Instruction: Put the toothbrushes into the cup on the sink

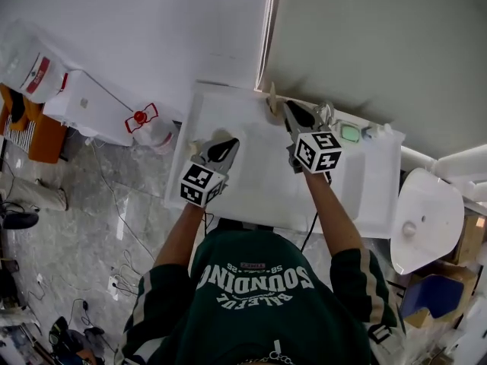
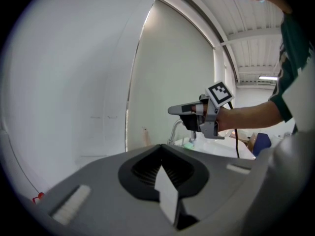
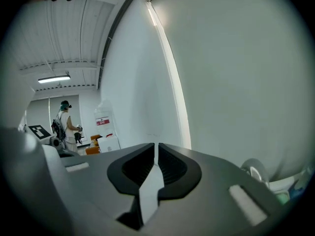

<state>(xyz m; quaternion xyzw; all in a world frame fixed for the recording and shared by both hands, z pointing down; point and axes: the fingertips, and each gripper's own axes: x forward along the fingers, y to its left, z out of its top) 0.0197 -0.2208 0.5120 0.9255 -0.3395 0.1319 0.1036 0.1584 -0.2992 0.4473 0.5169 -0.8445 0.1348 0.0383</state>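
Both grippers hover over the white sink counter [image 1: 251, 188] and hold nothing. My left gripper [image 1: 230, 143] [image 2: 160, 147] is shut above the counter's left half. My right gripper [image 1: 289, 106] [image 3: 156, 144] is shut too, raised near the back edge, and it also shows in the left gripper view as the right gripper [image 2: 173, 110]. A thin beige object [image 1: 272, 99] [image 2: 145, 135] stands at the counter's back edge, just left of the right gripper's tip. A small green item [image 1: 350, 133] [image 2: 190, 142] lies beside the faucet [image 1: 327, 112] [image 2: 175, 130]. I cannot make out a toothbrush or a cup for certain.
A wall rises right behind the counter. A white toilet [image 1: 426, 219] stands to the right. White boxes [image 1: 91, 105] and a water jug [image 1: 27, 67] sit on the floor at the left. A person [image 3: 65, 126] stands far off in the right gripper view.
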